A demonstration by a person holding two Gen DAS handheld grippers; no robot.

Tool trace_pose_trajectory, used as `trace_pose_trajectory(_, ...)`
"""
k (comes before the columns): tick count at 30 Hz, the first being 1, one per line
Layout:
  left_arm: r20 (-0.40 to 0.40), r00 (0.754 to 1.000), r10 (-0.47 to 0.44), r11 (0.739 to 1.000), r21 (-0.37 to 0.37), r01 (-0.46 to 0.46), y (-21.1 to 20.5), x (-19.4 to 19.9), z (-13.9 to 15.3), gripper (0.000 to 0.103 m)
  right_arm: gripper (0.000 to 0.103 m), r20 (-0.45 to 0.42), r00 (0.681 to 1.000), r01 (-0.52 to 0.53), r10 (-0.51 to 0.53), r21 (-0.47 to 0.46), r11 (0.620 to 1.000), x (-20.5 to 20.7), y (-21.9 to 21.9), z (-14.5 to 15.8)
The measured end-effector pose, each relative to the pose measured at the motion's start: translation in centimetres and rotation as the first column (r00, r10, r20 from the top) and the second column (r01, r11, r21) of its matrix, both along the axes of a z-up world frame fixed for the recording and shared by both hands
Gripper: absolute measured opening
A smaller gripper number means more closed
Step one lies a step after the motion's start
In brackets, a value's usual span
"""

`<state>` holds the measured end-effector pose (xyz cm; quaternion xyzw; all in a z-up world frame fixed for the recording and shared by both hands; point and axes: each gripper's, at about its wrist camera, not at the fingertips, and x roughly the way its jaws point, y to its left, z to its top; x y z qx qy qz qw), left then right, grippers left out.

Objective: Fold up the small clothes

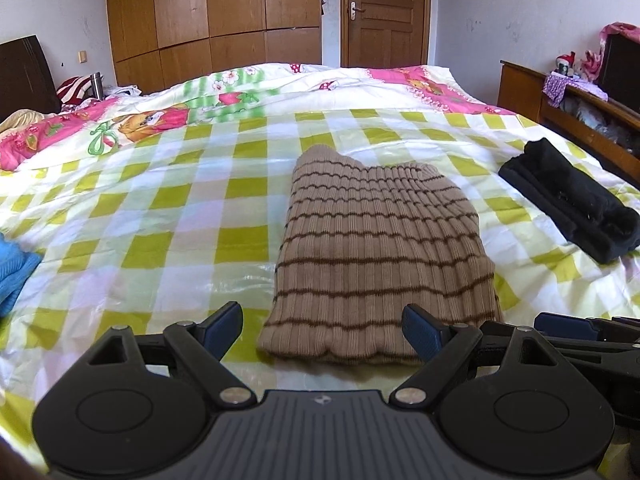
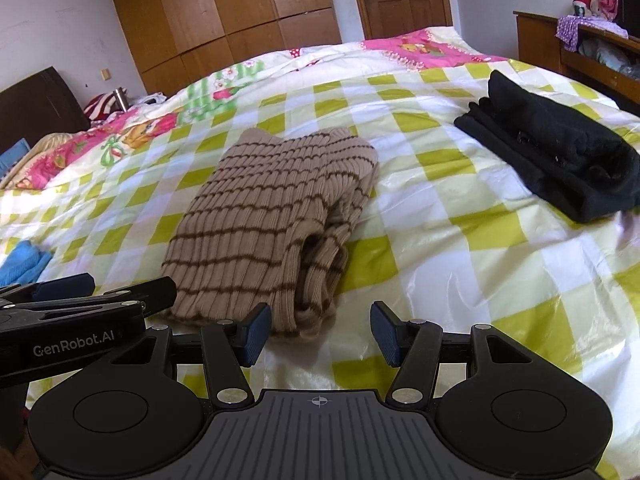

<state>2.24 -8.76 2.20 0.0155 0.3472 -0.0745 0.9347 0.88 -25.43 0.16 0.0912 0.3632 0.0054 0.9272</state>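
Note:
A tan ribbed knit garment with thin brown stripes (image 1: 376,256) lies folded on the green-and-white checked bed cover (image 1: 160,200). My left gripper (image 1: 322,330) is open just in front of its near edge, with nothing pressed between the blue pads. In the right wrist view the same tan garment (image 2: 268,224) lies ahead and to the left. My right gripper (image 2: 320,334) stands open over bare cover beside the garment's near right corner, holding nothing. The left gripper's body (image 2: 68,320) shows at the left edge of that view.
A folded black garment (image 1: 572,196) (image 2: 552,152) lies to the right on the bed. A blue cloth (image 1: 12,272) (image 2: 22,266) sits at the left edge. A pink cartoon quilt (image 1: 140,120) lies behind. A wooden cabinet (image 1: 576,116) stands at the right, a wardrobe (image 1: 212,16) and door beyond.

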Motion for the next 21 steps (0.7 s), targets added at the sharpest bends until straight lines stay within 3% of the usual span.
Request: trace_pose_trajectory(21, -0.013, 1.0, 0.009, 0.996, -0.093, -0.01, 2.2, 2.3, -1.0, 0.099, 0.055, -0.004, 1.0, -0.004, 0.004, -0.113, 0.994, 2.5, 1.8, 0.7)
